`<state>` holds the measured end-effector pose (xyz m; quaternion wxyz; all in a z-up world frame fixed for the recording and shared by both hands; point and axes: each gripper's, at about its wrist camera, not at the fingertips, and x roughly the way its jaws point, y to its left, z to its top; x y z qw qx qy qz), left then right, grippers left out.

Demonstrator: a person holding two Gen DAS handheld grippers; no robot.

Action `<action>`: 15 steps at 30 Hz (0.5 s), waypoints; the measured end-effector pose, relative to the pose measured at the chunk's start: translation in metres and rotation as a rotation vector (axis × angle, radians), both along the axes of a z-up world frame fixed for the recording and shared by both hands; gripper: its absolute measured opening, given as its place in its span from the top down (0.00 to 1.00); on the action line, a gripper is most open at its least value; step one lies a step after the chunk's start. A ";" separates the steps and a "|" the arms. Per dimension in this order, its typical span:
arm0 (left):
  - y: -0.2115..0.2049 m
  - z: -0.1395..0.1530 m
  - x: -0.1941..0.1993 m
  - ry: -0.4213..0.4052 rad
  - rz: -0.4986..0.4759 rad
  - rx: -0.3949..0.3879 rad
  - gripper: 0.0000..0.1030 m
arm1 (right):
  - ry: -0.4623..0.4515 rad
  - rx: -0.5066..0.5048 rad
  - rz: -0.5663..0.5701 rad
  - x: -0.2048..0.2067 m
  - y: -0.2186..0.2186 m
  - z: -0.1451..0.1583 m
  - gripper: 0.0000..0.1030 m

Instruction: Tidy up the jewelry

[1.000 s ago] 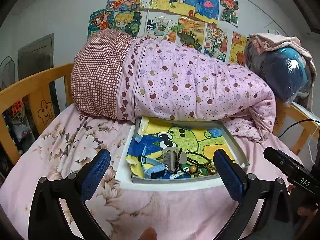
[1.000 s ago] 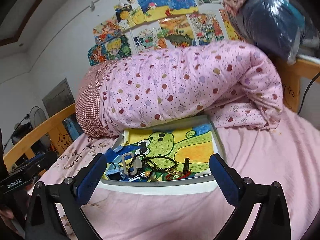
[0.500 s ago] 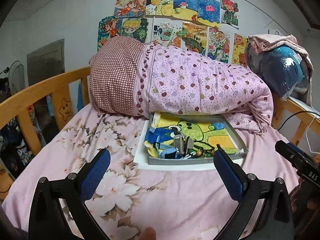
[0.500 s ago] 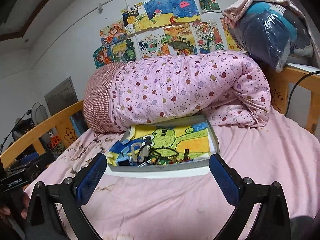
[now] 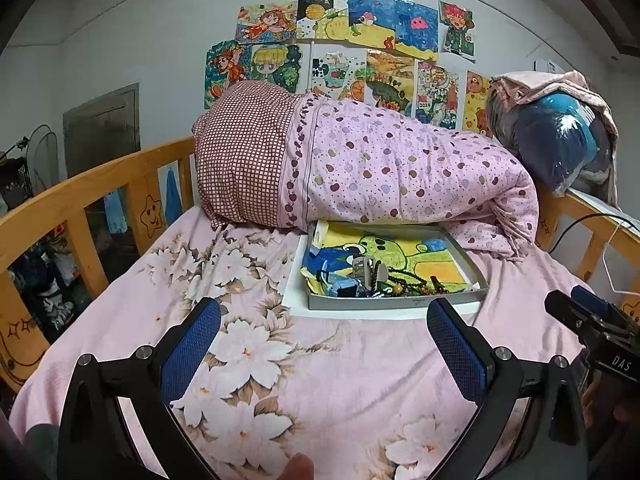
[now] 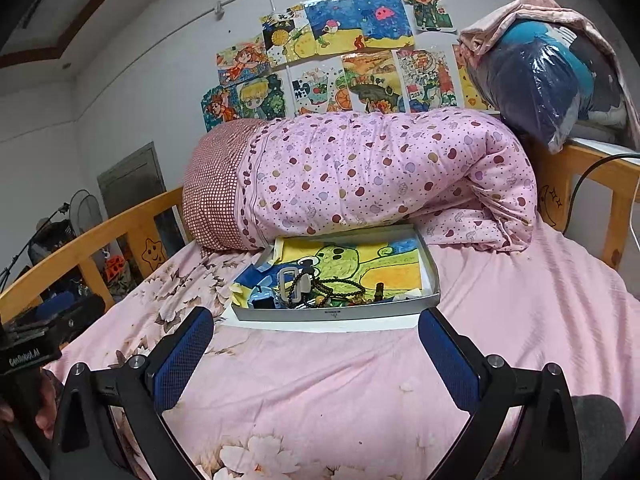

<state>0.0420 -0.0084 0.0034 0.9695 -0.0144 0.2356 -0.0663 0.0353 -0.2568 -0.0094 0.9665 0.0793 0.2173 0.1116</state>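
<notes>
On the bed (image 5: 320,380), tray (image 5: 394,303) of jewelry (image 5: 372,278) lengthwise left-to-right, both claws, left claw (image 5: 324,344) and right claw (image 6: 316,350), wide open, empty.

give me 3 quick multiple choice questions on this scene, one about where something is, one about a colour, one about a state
1. Where does the tray of jewelry sit?
A. on the bed, in front of the rolled quilt
B. on the wooden rail
C. on top of the quilt

2. What colour are the pads on the tongs?
A. red
B. blue
C. white

3. What state are the left tongs and right tongs in?
A. both shut on a necklace
B. left open, right shut
C. both open and empty

Answers:
1. A: the tray lies on the pink sheet, its far edge against the rolled quilt.
2. B: the pads show blue mesh in both wrist views.
3. C: each pair's fingers stand wide apart over bare sheet, short of the tray, with the bead strands lying inside it.
</notes>
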 end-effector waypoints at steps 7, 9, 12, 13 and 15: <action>-0.001 -0.008 -0.014 0.032 0.010 0.030 0.02 | 0.055 -0.018 -0.032 0.004 0.000 -0.008 0.00; 0.000 -0.012 -0.015 0.045 0.016 0.033 0.02 | 0.093 -0.031 -0.038 0.008 0.001 -0.014 0.00; 0.000 -0.017 -0.009 0.077 0.028 0.037 0.02 | 0.134 -0.036 -0.050 0.014 0.002 -0.021 0.00; 0.000 -0.020 -0.006 0.093 0.038 0.040 0.02 | 0.143 -0.034 -0.051 0.015 0.001 -0.023 0.00; 0.001 -0.024 -0.002 0.113 0.057 0.051 0.02 | 0.155 -0.030 -0.050 0.016 0.001 -0.025 0.00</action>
